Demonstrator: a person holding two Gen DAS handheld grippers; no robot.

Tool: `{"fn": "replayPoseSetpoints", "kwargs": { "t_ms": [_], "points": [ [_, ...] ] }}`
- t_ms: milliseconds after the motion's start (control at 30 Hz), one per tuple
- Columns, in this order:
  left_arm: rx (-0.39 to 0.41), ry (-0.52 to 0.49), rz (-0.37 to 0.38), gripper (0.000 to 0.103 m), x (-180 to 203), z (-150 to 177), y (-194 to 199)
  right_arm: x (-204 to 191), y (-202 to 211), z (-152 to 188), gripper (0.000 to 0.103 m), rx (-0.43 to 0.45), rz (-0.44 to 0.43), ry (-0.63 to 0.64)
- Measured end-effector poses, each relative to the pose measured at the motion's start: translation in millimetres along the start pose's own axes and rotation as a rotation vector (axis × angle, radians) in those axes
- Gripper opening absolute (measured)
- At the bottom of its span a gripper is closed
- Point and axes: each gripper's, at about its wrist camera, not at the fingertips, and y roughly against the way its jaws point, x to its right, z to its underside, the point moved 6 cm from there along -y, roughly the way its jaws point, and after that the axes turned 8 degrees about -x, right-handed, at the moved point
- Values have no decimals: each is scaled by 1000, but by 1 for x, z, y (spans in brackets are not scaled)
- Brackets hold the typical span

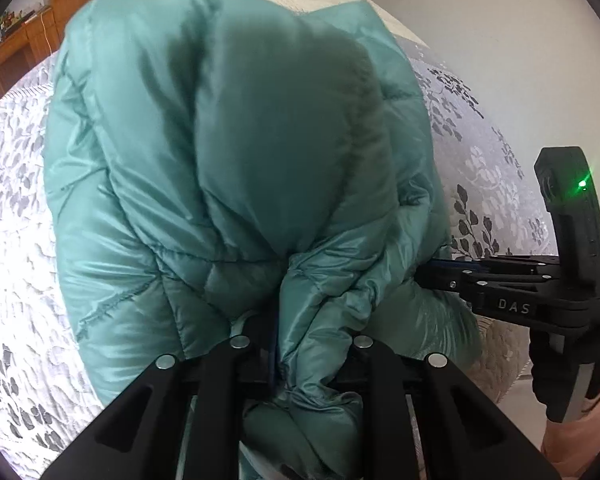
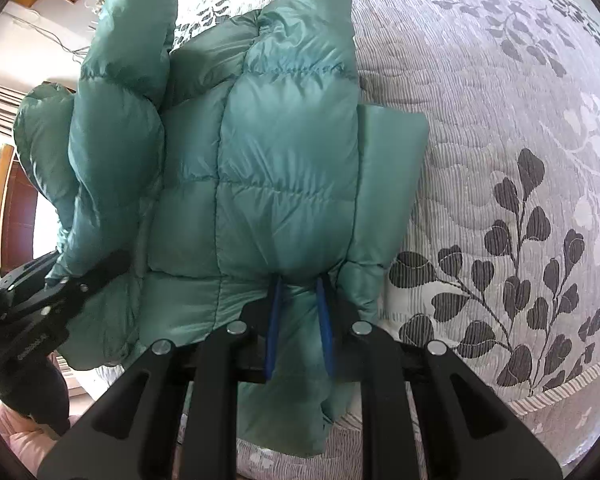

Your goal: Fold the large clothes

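A teal quilted puffer jacket [image 1: 228, 168] lies partly on the bed and is lifted at its near edge; it also shows in the right wrist view [image 2: 260, 168]. My left gripper [image 1: 300, 360] is shut on a bunched fold of the jacket, which hides its fingertips. It shows in the right wrist view [image 2: 96, 272] at the left, clamped on the raised side. My right gripper [image 2: 298, 292] is shut on the jacket's near edge, blue pads [image 2: 274, 320] pressed into the fabric. It shows in the left wrist view [image 1: 428, 274] at the right, biting the jacket's side.
The bed [image 2: 500, 140] has a white and grey quilted cover with a leaf pattern. Wooden furniture [image 1: 16, 56] stands beyond the bed at the upper left. A white wall [image 1: 480, 20] is at the upper right. The bed's edge [image 2: 560, 396] runs at the lower right.
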Motion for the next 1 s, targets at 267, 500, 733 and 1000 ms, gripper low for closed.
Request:
{"fn": "replayPoseSetpoints", "kwargs": {
  "t_ms": [267, 500, 733, 1000],
  "points": [
    [19, -5, 80, 31, -2, 4, 32, -1, 0, 0, 17, -4, 1, -4],
    [109, -39, 221, 57, 7, 13, 106, 0, 2, -5, 19, -12, -1, -4],
    [244, 110, 180, 61, -67, 13, 161, 2, 32, -9, 33, 34, -10, -20],
    [140, 260, -115, 59, -147, 23, 117, -38, 99, -12, 66, 137, -115, 52]
  ]
}}
